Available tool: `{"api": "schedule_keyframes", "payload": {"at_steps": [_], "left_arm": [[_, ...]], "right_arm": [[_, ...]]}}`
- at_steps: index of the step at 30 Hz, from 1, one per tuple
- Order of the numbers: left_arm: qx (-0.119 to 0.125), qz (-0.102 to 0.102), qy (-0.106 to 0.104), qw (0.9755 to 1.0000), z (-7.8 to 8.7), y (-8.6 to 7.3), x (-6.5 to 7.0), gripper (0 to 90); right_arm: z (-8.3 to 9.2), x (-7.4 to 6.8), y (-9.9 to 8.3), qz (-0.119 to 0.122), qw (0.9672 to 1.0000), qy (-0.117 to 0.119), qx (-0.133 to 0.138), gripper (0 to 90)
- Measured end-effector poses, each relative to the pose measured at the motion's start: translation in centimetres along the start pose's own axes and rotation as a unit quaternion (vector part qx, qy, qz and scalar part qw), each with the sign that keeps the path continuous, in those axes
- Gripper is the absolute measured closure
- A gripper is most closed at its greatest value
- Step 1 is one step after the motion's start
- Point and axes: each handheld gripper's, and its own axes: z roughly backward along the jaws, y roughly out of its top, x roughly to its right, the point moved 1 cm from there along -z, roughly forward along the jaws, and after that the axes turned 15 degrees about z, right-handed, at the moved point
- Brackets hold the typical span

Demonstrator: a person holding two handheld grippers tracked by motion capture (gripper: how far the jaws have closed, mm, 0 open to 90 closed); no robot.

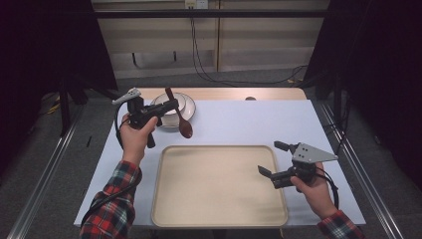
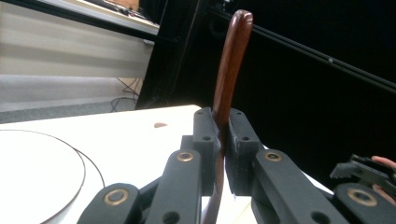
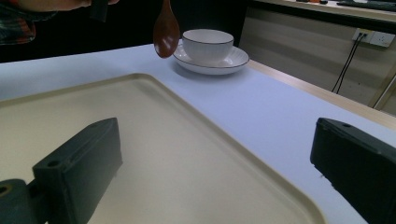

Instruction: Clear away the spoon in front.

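- Our left hand-held gripper (image 1: 166, 107) is clenched on the wooden spoon (image 1: 179, 117) at mid-handle, bowl end hanging down at about six o'clock, in the air between the bowl (image 1: 169, 103) on its saucer (image 1: 188, 113) and the tray (image 1: 219, 186).
- We keep that grip firm and lower the spoon gently onto the tray at five o'clock, clear of the rim.
- Our right hand-held gripper (image 1: 272, 159) waits released over the tray's three o'clock edge on the desk (image 1: 259, 122).

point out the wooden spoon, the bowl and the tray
wooden spoon (image 1: 185, 129), high view, on its bowl end, hanging below the left gripper's jaws
bowl (image 3: 207, 44), right gripper view, on its white outer wall
tray (image 1: 219, 219), high view, on a bare part of its floor near the front rim
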Motion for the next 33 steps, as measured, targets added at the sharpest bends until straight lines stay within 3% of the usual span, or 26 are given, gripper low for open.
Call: {"api": "schedule_keyframes", "payload": {"at_steps": [11,33], "left_arm": [[-0.023,-0.003,-0.019,0.9995,-0.1,-1.2,0.9,84.1],[-0.045,-0.004,-0.043,0.9981,-0.1,-3.0,2.4,84.1]], "right_arm": [[-0.1,0.0,0.0,0.000,1.0000,-0.006,0.003,1.7],[-0.1,-0.1,0.0,0.002,1.0000,-0.007,-0.001,1.7]]}}
